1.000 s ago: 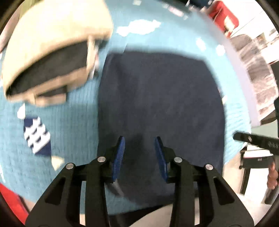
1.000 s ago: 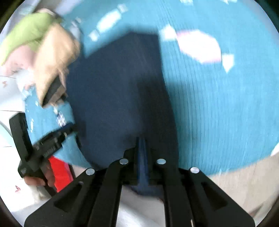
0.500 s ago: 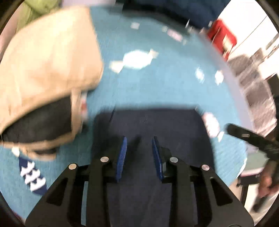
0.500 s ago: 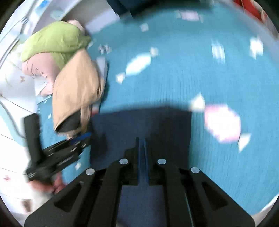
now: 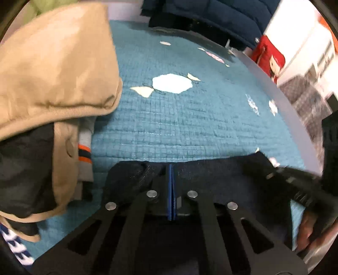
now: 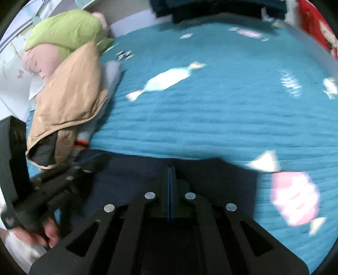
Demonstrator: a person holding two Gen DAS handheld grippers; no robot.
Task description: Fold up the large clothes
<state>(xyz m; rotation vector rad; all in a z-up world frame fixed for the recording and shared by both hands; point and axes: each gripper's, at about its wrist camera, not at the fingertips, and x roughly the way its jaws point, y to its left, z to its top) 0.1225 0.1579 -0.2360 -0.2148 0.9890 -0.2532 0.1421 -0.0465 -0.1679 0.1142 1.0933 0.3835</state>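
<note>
A dark navy garment [image 5: 211, 171] lies flat at the near edge of a teal quilted bedspread [image 5: 179, 124]. My left gripper [image 5: 170, 169] is shut on its far edge near the left corner, where the cloth bunches up. My right gripper [image 6: 170, 171] is shut on the same far edge of the navy garment [image 6: 131, 171], further right. The right gripper also shows in the left wrist view [image 5: 289, 179], and the left gripper shows in the right wrist view [image 6: 88, 167].
A pile of folded clothes with a tan hooded top [image 5: 55, 69] lies left of the garment, also in the right wrist view [image 6: 69, 101]. A green and pink cushion [image 6: 63, 33] sits behind it. Dark clothes [image 5: 200, 14] hang at the far side. A red bag [image 5: 268, 55] stands right.
Both grippers moved forward over the navy garment to its far edge. The left gripper went from open to shut on the cloth. The right stayed shut.
</note>
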